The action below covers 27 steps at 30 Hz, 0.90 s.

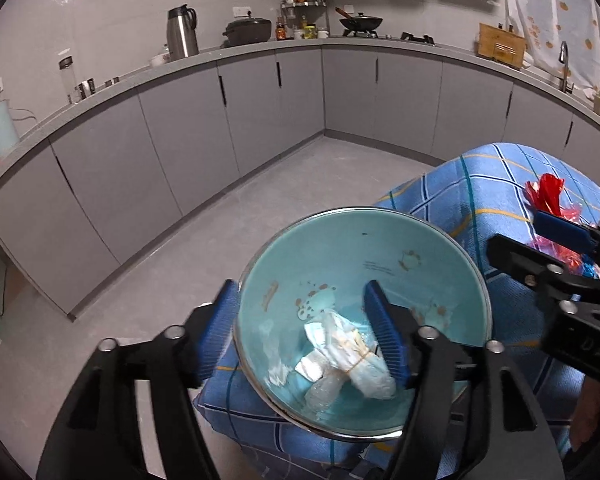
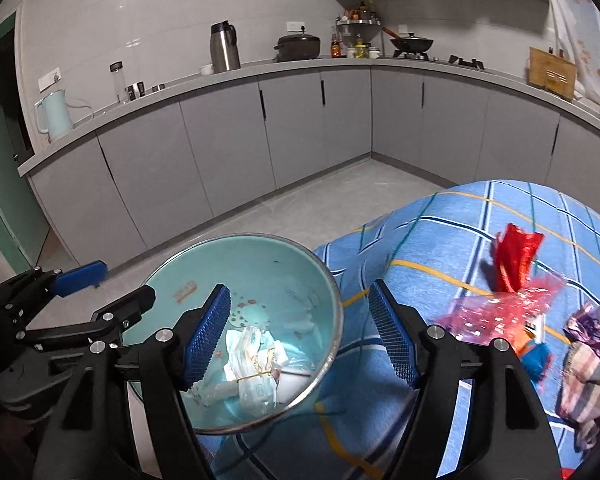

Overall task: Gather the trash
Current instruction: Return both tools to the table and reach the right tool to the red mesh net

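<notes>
A light blue bowl (image 1: 380, 248) with a metal rim sits at the left edge of a table with a blue checked cloth (image 1: 480, 188). Crumpled white wrappers (image 1: 348, 352) tied with a rubber band lie inside it; they also show in the right wrist view (image 2: 256, 368). My left gripper (image 1: 304, 328) is open, its fingers straddling the bowl's near-left rim. My right gripper (image 2: 300, 336) is open over the bowl's right rim, empty. Red and pink plastic wrappers (image 2: 512, 280) lie on the cloth (image 2: 440, 240) to the right of the bowl (image 2: 268, 264).
A purple wrapper and a checked cloth bundle (image 2: 588, 360) lie at the table's right. Grey kitchen cabinets (image 1: 180, 140) run around the room under a counter with a steel thermos (image 1: 182, 32), pot, wok and a pale kettle (image 2: 56, 114). Grey floor (image 1: 220, 220) lies left of the table.
</notes>
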### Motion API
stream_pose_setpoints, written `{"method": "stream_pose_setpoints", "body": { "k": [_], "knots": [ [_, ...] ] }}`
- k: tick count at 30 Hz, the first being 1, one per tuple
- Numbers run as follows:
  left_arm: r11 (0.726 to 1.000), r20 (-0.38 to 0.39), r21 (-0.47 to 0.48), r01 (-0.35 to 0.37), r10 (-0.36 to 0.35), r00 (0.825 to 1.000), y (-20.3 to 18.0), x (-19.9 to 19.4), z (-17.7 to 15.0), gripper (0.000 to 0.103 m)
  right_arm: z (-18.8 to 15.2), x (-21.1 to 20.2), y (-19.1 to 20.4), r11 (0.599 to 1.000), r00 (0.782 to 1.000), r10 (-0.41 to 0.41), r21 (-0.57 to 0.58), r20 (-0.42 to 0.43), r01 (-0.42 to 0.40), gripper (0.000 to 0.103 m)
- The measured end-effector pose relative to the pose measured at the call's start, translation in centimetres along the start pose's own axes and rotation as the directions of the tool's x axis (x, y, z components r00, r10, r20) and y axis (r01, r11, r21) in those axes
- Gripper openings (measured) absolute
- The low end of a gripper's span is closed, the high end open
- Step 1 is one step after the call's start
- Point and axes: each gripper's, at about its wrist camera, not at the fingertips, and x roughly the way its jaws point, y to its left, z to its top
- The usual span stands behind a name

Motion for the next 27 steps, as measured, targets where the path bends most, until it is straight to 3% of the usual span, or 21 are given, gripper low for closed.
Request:
{"method": "stream_pose_setpoints", "body": {
  "k": [6,14,21,27],
  "knots": [
    [1.000,0.012,-0.011,0.000,0.000,1.000,-0.2,-0.5,0.2,0.073,-0.7,-2.1,-1.5,0.999,0.999,-0.046,0.027,0.013,0.046,0.071],
    [0.997,0.038,0.048,0.066,-0.067,0.997,-3.8,-2.4,0.2,0.079,-2.6,-6.3,-4.3,0.990,0.990,-0.140,0.037,0.035,0.139,0.071],
    [0.982,0.025,0.116,0.151,-0.154,0.988,-8.1,-3.2,-0.2,0.079,-5.4,-10.8,-8.6,0.961,0.964,-0.263,0.102,0.035,0.259,0.074],
    [0.965,0.027,0.175,0.196,-0.203,0.979,-11.7,-4.0,-0.2,0.079,-7.3,-12.2,-11.0,0.936,0.944,-0.329,0.140,0.009,0.324,0.074]
  ]
}}
